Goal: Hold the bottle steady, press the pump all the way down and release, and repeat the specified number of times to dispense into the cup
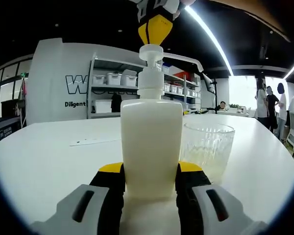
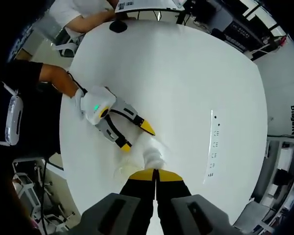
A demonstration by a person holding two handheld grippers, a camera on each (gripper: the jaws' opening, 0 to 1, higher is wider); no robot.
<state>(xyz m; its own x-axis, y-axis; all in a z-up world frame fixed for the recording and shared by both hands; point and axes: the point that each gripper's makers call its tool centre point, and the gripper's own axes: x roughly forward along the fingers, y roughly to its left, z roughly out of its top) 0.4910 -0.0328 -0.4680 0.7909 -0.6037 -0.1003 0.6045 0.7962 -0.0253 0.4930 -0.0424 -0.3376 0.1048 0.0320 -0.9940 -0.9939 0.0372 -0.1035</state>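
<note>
Now your left hand-held gripper (image 1: 151, 183) clamps the bottle (image 1: 151, 147) low on the desk (image 1: 44, 156), cup (image 1: 207, 149) just beside it. Right hand-held gripper (image 2: 155, 175), jaws together and empty, sits atop the pump (image 1: 151, 54). Likely pressing step: next push straight down fully, then release.

The left gripper (image 1: 151, 183) has two black jaws capped with yellow tips, set on pale grey housings, each with a dark oblong slot. Seen from the right gripper view, at about nine o'clock, its body (image 2: 100, 108) is a rounded white shell with a small green light, and its black fingers end in yellow points. The person's arm behind it wears a black short sleeve (image 2: 24, 73). The right gripper (image 2: 156, 177) shows the same grey housings, black jaws and yellow tips at six o'clock.
</note>
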